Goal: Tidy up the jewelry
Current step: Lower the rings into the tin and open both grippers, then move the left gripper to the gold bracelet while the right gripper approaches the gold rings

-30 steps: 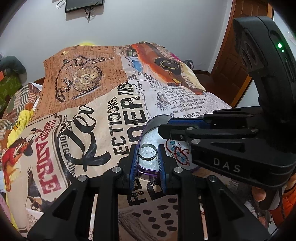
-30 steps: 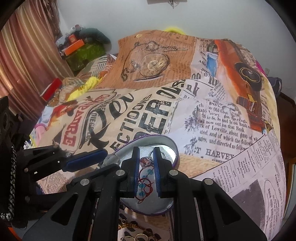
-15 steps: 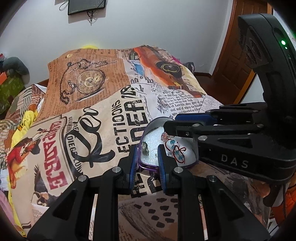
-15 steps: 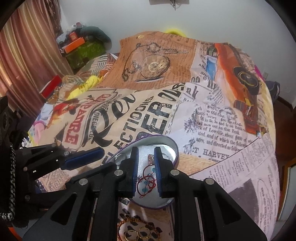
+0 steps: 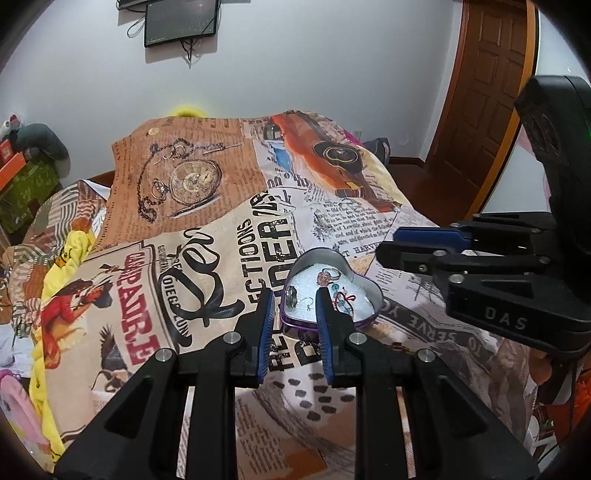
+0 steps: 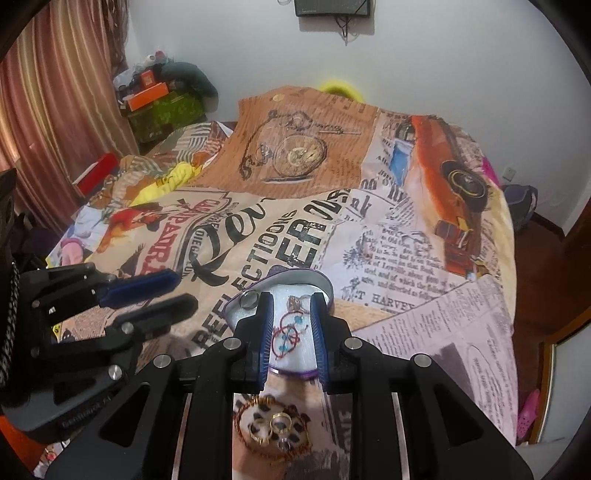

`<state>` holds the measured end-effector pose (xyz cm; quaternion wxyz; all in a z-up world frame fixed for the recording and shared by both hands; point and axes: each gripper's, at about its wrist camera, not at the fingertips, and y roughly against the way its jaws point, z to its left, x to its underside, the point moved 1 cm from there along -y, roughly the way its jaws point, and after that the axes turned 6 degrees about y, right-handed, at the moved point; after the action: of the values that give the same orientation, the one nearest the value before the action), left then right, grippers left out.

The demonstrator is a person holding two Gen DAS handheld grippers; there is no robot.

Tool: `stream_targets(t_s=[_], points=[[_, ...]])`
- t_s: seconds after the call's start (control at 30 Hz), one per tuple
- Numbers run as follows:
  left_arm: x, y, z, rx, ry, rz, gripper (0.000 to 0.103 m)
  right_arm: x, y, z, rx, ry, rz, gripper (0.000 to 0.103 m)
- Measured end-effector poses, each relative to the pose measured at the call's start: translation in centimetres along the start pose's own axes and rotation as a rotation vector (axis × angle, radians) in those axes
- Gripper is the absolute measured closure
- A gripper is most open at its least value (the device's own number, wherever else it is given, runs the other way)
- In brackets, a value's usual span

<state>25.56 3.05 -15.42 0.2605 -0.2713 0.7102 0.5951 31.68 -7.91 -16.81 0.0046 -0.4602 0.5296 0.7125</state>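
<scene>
A purple heart-shaped tin (image 5: 364, 286) with white padding lies on the bed; it also shows in the right wrist view (image 6: 325, 284). Inside lie a dark ring (image 5: 291, 295), a beaded charm (image 5: 327, 276) and a red cord bracelet with blue beads (image 5: 343, 299), which also shows in the right wrist view (image 6: 288, 334). My left gripper (image 5: 293, 310) is open and empty just in front of the tin. My right gripper (image 6: 291, 321) is open and empty above the tin's near edge. Gold rings and a bangle (image 6: 275, 430) lie loose below the right gripper.
A newspaper-print bedspread (image 5: 207, 229) covers the bed. Boxes and clutter (image 6: 159, 99) stand at the far left by a curtain. A wooden door (image 5: 484, 96) is at the right. A monitor (image 5: 181, 20) hangs on the wall.
My left gripper has let the ring drop into the tin and pulled back and up. My right gripper has also backed away from the tin, showing the loose gold rings below.
</scene>
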Motion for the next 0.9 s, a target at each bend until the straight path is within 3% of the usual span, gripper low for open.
stream_targets(t_s=[0.43, 0.53, 0.63, 0.9], points=[[1.4, 3.3, -1.8, 0.004, -0.022, -0.012, 0.07, 2.7, 4.4, 0.8, 0.037, -0.013, -0.028, 0.083], [2.2, 3.2, -2.1, 0.008, -0.02, 0.006, 0.07, 3.6, 4.9, 0.5, 0.044, -0.026, -0.022, 0.079], [3.1, 2.6, -2.3, 0.01, -0.018, 0.032, 0.07, 4.8, 5.2, 0.1, 0.05, -0.05, -0.018, 0.066], [6.0, 0.1, -2.5, 0.015, -0.002, 0.128, 0.07, 8.1, 5.0, -0.7, 0.06, -0.1, 0.015, 0.065]])
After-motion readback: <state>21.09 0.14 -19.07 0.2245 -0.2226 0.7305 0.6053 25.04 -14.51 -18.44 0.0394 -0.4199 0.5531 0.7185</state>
